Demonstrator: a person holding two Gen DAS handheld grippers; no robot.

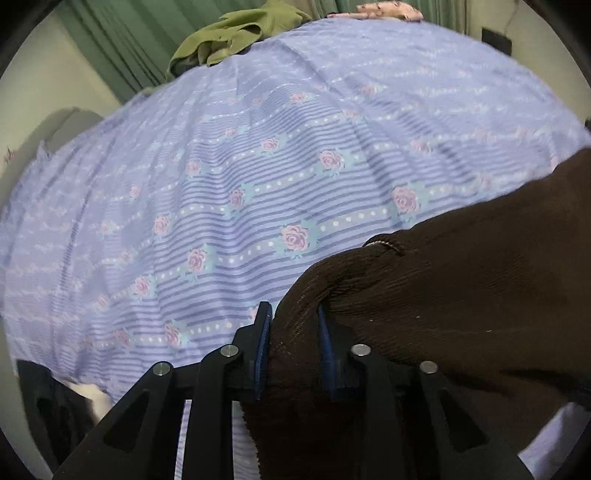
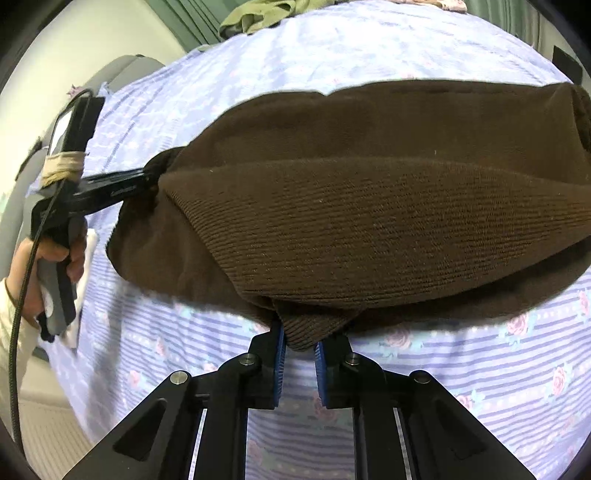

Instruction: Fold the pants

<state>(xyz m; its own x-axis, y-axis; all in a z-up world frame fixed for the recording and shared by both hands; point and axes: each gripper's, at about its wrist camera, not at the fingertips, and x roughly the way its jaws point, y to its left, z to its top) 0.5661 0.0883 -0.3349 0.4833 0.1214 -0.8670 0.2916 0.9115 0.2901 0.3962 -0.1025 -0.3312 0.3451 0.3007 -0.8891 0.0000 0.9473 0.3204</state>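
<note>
Dark brown corduroy pants [image 2: 369, 206] lie folded on a lilac floral bedsheet [image 2: 480, 369]. In the left wrist view the pants [image 1: 461, 302] fill the lower right, and my left gripper [image 1: 293, 325] is shut on a bunched edge of the cloth. That gripper also shows in the right wrist view [image 2: 147, 184], clamped on the pants' left end. My right gripper [image 2: 299, 339] has a corner of the pants' near edge between its blue pads [image 2: 280, 354], with the jaws closed on the cloth.
A crumpled green garment [image 1: 236, 33] lies at the far edge of the bed, beside a pink floral cloth [image 1: 391, 11]. Green curtains [image 1: 110, 44] hang behind. The bedsheet [image 1: 221, 184] spreads wide to the left of the pants.
</note>
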